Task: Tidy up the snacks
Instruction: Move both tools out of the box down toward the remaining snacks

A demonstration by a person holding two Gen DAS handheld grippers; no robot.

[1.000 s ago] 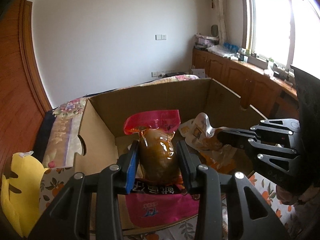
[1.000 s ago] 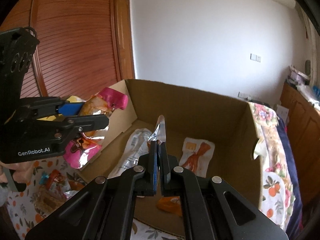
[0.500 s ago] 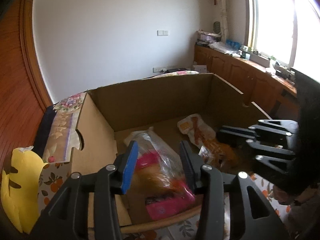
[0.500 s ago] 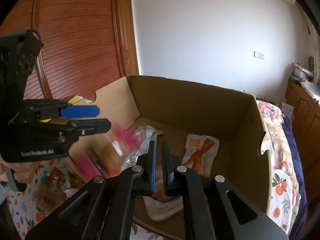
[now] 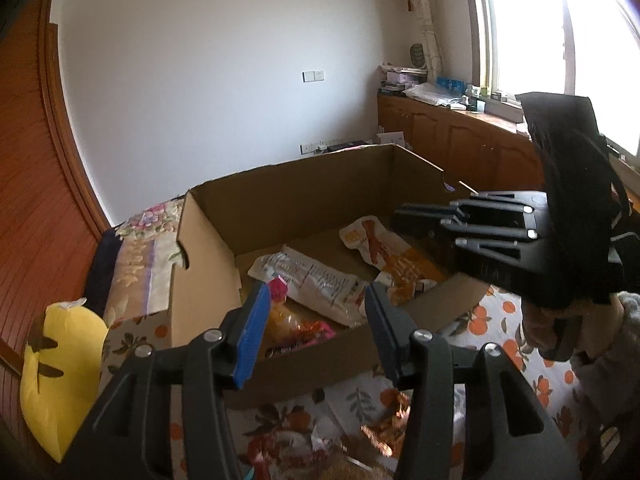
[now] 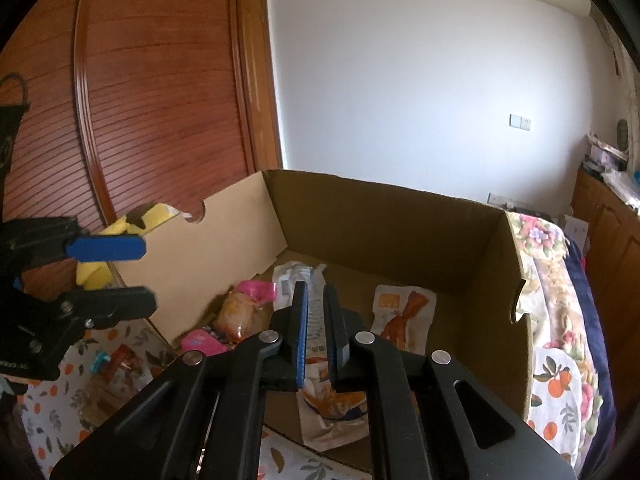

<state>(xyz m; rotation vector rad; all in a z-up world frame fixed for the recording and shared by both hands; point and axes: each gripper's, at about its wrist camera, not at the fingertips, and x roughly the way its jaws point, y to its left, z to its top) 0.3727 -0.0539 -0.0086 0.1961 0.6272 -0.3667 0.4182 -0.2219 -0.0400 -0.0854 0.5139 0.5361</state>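
Now my left tool [image 5: 316, 320] gapes empty, its jaws just opening, above the pink snack [image 5: 296, 320] in the box [image 5: 304, 196]; my right tool [image 6: 318, 320] shows a narrow gap, empty.

Bright bedroom with white walls and warm wood fittings

A plain white wall [image 5: 208, 92] carries a light switch [image 5: 313, 76]; a reddish louvred wooden door [image 6: 152, 92] stands on one side, low wooden cabinets [image 5: 452, 140] cluttered on top run under a sunlit window [image 5: 560, 40], and a floral bedspread [image 6: 560, 308] covers the bed.

Left tool [image 5: 316, 320] opened; pink snack bag [image 5: 296, 324] dropped into box [image 5: 320, 196] (near corner)
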